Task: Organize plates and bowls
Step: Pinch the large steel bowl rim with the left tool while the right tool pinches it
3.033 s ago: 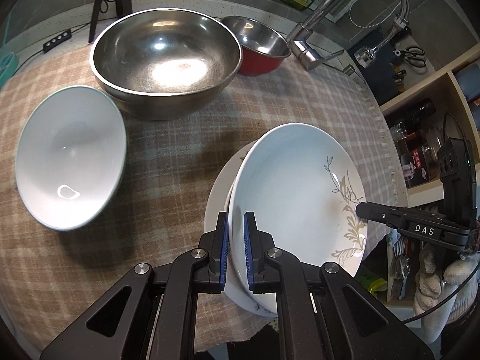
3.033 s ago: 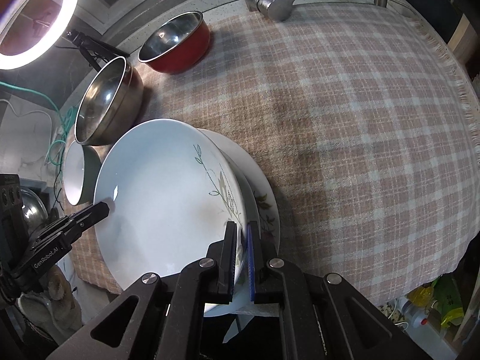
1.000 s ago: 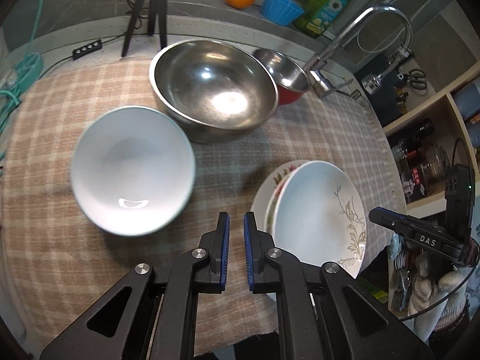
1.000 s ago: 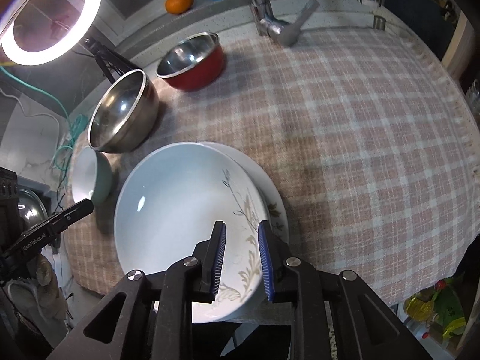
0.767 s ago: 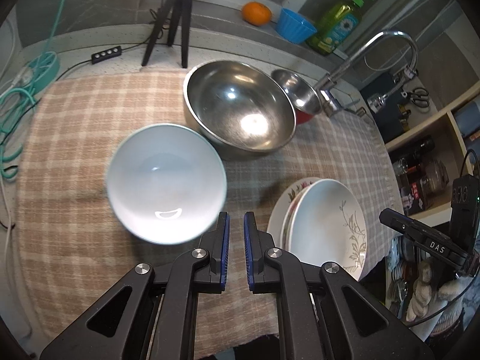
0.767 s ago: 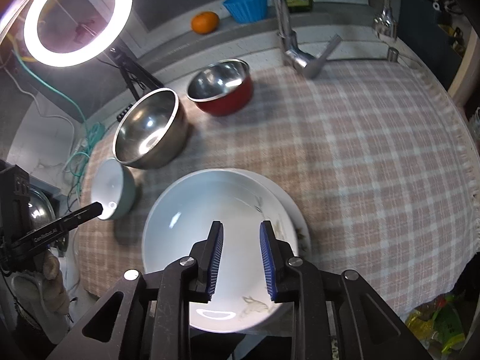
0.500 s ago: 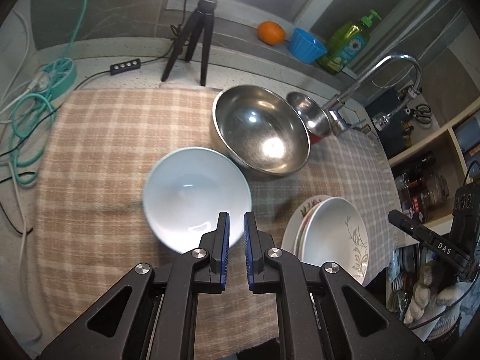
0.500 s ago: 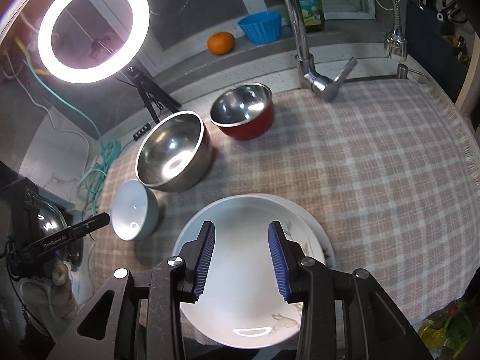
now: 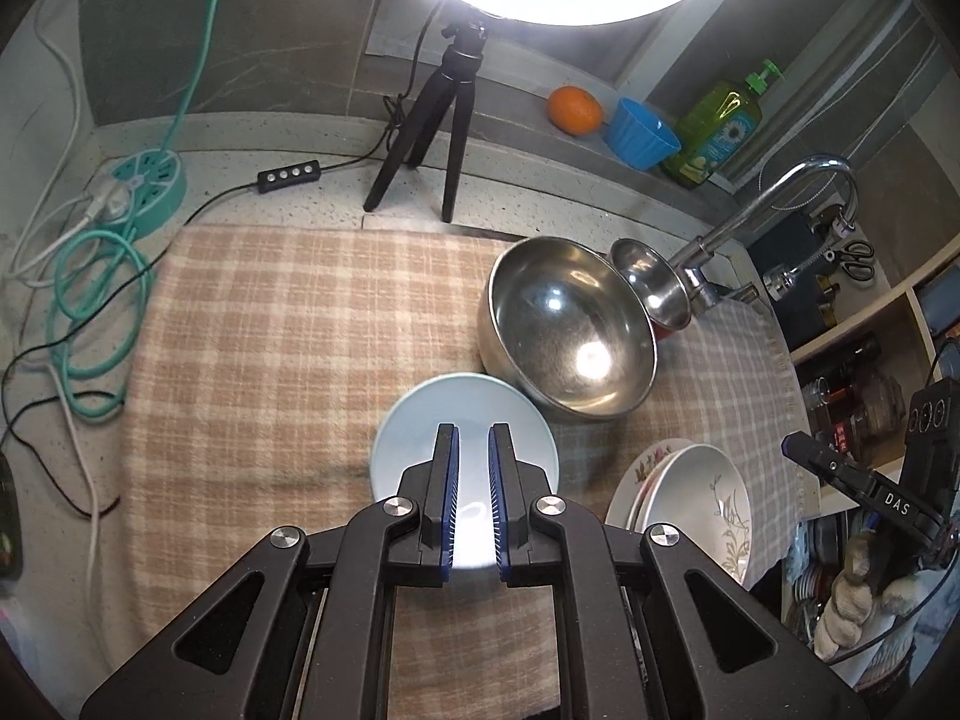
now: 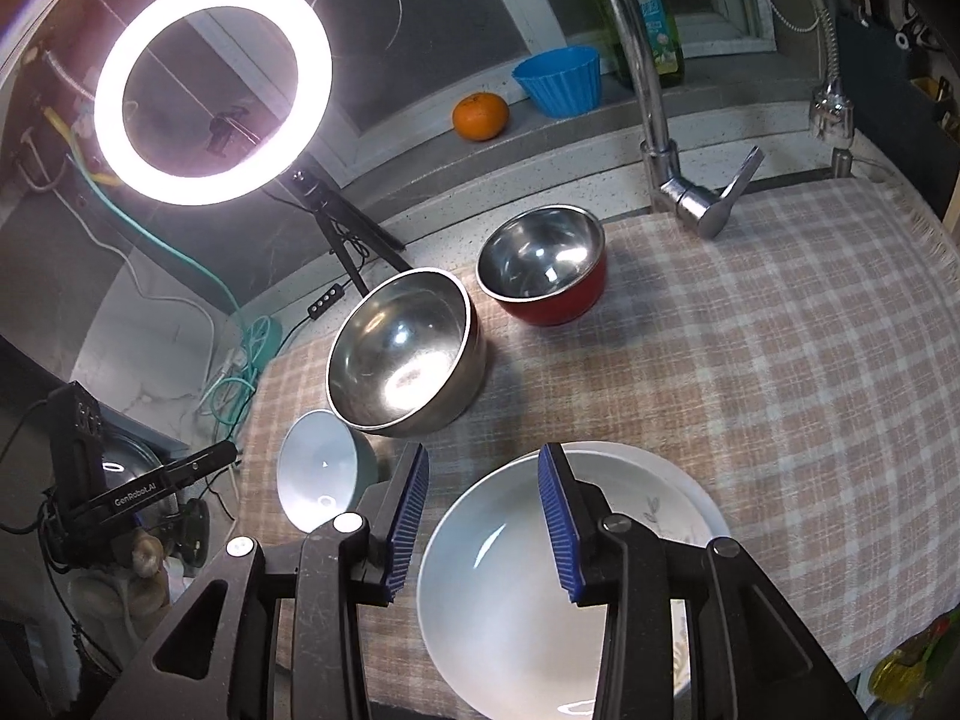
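Note:
A white leaf-patterned deep plate (image 10: 516,576) lies stacked on a floral plate (image 9: 645,471) at the cloth's front edge; the stack also shows in the left wrist view (image 9: 702,504). A pale blue bowl (image 9: 414,420) (image 10: 315,468) sits beside a large steel bowl (image 9: 567,327) (image 10: 405,351). A red bowl with a steel inside (image 10: 543,273) stands behind it. My left gripper (image 9: 473,438) is nearly shut and empty, high above the pale bowl. My right gripper (image 10: 483,468) is open and empty, above the plate stack.
A checked cloth (image 10: 780,360) covers the counter. A faucet (image 10: 654,120) stands at the back right. A ring light on a tripod (image 10: 213,87), cables and a power strip (image 9: 144,180) are at the back left. An orange (image 10: 480,115), blue cup (image 10: 558,81) and soap bottle (image 9: 717,135) sit on the ledge.
Both grippers let go of the leaf plate, now resting on the floral plate, and rose up and back. The right gripper opened wide. The left gripper shifted over the pale bowl.

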The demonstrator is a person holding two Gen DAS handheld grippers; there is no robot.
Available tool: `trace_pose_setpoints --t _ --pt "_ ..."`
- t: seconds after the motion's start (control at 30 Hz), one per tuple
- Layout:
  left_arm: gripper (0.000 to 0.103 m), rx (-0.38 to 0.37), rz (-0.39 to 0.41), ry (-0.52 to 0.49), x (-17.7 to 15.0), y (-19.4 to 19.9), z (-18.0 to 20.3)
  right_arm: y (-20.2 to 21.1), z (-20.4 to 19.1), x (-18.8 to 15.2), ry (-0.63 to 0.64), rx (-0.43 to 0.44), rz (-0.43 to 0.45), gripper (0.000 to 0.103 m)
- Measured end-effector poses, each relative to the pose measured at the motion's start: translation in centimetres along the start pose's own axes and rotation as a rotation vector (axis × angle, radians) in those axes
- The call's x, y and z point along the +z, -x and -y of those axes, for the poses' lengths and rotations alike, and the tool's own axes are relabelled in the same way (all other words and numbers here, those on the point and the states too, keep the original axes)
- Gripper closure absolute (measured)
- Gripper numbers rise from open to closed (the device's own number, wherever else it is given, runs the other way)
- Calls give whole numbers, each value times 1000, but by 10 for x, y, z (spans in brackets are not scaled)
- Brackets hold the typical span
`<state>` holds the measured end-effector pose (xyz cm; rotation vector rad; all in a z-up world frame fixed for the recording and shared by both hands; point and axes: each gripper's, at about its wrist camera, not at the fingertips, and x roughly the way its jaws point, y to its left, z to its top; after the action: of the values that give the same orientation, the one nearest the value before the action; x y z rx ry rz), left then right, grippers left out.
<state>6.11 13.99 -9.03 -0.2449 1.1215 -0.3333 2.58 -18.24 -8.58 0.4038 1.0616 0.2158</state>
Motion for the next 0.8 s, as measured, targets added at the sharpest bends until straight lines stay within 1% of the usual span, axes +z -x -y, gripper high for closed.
trace_pose_setpoints --t 0.1,0.17,0.37,0.53,0.8 --pt "94 -12 -19 -18 12 -6 -1 -12 -4 6 -4 12 -18 68" --pt "91 -15 -26 -32 22 -11 0 -21 -7 11 -10 18 -30 68" --pt "91 -26 -75 -48 50 -38 1 -50 -10 32 -40 33 -76 68" --pt "91 -20 -108 -82 64 -58 7 -78 -11 48 -61 37 -124 68" --pt "91 -38 -154 -87 80 -84 9 -113 -5 63 -99 27 -179 68"
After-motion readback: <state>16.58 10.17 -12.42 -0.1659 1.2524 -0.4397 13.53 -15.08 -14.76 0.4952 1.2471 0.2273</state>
